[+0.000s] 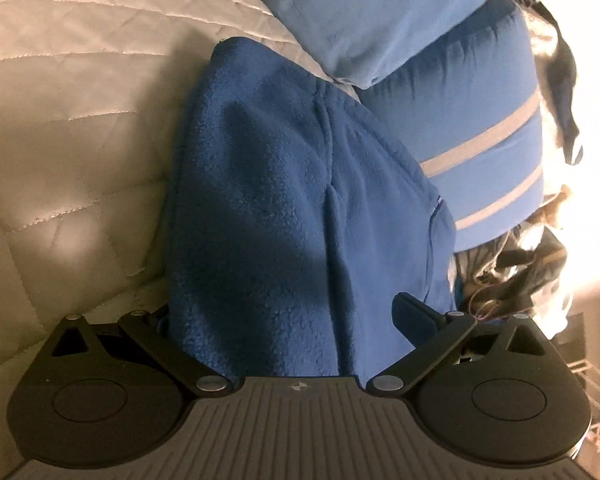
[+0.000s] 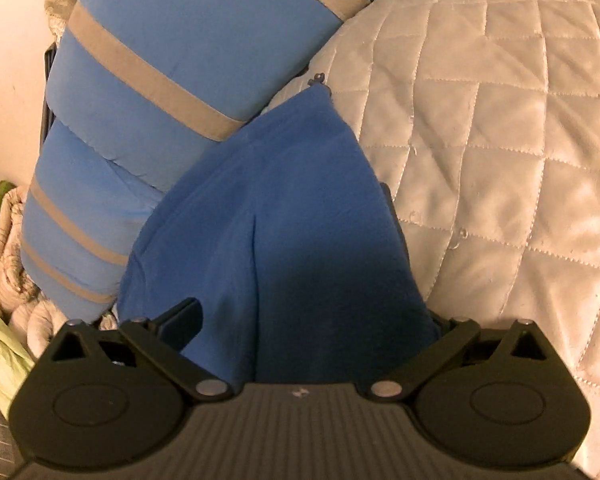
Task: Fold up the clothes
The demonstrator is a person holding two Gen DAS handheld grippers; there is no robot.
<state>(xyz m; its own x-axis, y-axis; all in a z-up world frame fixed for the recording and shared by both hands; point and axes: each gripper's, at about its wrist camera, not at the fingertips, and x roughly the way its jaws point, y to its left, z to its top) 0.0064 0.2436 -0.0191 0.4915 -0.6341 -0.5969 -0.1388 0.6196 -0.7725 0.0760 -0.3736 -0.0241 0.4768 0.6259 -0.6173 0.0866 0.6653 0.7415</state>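
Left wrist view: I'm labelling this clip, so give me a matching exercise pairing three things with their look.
Things:
1. fleece
2. pillow
3. quilt

Looks:
A. beige, diamond-stitched
B. dark blue, fuzzy, running between the left tongs
C. lighter blue with grey stripes

Pairs: 1-B, 2-C, 3-A
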